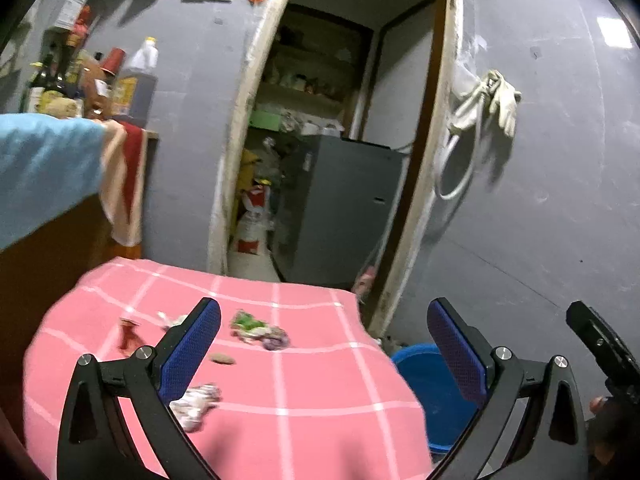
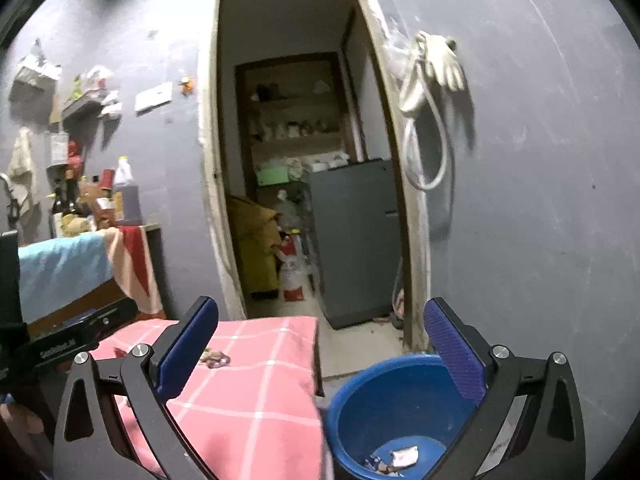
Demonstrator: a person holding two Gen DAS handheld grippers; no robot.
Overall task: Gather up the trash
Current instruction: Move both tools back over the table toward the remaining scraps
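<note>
Several crumpled wrappers lie on a table under a pink checked cloth [image 1: 312, 384]: a green and purple one [image 1: 258, 330], a white and pink one [image 1: 196, 402], a red scrap [image 1: 129, 333] and a small brown bit [image 1: 222, 358]. My left gripper [image 1: 324, 344] hangs open above the cloth with nothing between its blue pads. A blue bucket [image 2: 400, 408] stands on the floor right of the table, with a few wrappers [image 2: 394, 460] in its bottom. My right gripper [image 2: 322, 346] is open and empty above the bucket's near side. The green and purple wrapper [image 2: 216, 357] also shows in the right wrist view.
An open doorway [image 1: 340, 140] lies straight ahead, with a grey cabinet [image 1: 340, 208] and shelves inside. Left of the table stands a wooden counter with bottles [image 1: 132, 80] and a blue and red towel [image 1: 60, 172]. White gloves and a hose [image 1: 488, 104] hang on the grey wall.
</note>
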